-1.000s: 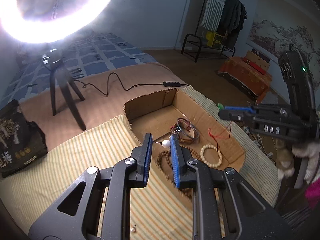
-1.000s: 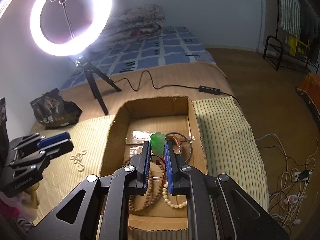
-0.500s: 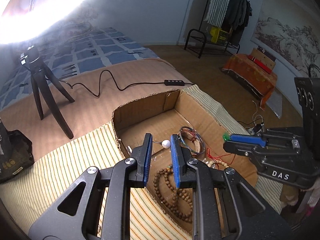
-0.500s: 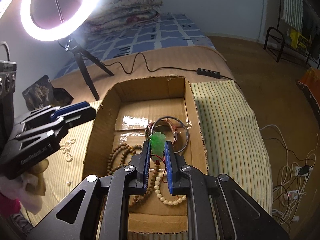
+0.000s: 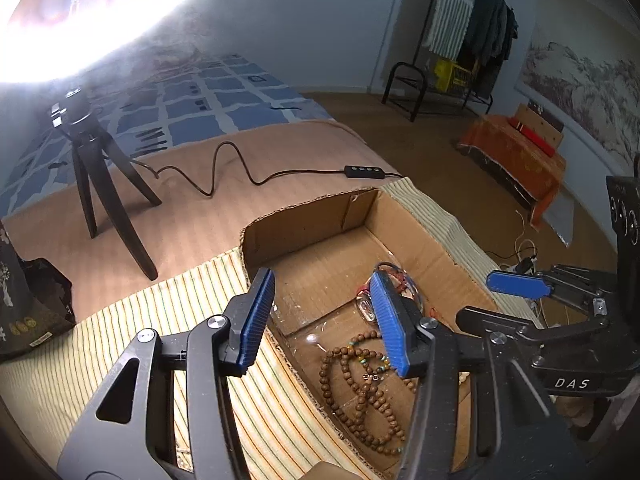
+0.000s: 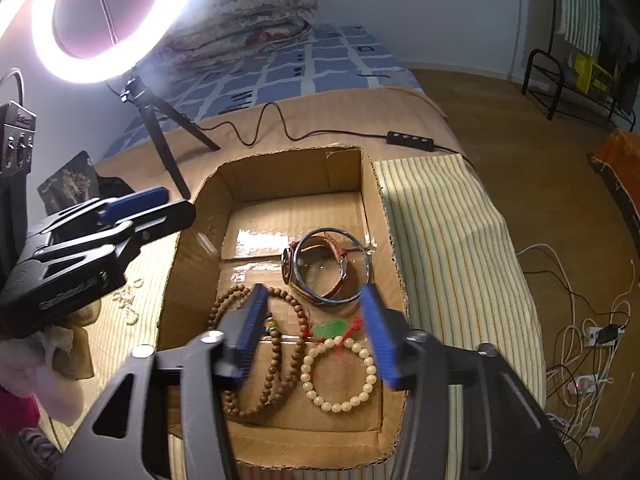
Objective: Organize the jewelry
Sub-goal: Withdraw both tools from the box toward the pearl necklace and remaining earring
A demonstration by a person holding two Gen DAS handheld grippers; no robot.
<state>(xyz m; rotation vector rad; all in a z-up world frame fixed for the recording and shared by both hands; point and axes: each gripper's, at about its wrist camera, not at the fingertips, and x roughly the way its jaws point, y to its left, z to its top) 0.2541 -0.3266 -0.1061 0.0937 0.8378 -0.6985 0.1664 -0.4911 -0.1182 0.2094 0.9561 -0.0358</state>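
The box (image 6: 384,216) sits on a striped cloth (image 6: 448,240), and both grippers hang over it with their jaws opening and nothing pinched between the pads. In the right wrist view the right gripper (image 6: 316,334) is spread wide above the near half of the box; the green pendant (image 6: 330,329) lies on the box floor in the gap between its fingers, nearer the right finger and clear of both pads, with its red cord (image 6: 352,326) running toward that finger. Just nearer than the pendant lies the pale bead bracelet (image 6: 340,376), also between the fingers, and the brown bead string (image 6: 280,364) loops beside it, partly under the left finger. Farther into the box, past the fingertips, a bangle (image 6: 332,266) rests around a watch (image 6: 298,268) with a reddish strap. The left gripper (image 5: 324,316) is spread at the box's left wall: in the left wrist view one finger hangs over the wall edge and the other over the floor, with bare cardboard in the gap. Whether a small pearl piece lies there cannot be told. More pale beads (image 6: 128,300) lie on the cloth left of the box. Behind the box stands a ring light (image 6: 108,24) on a tripod.
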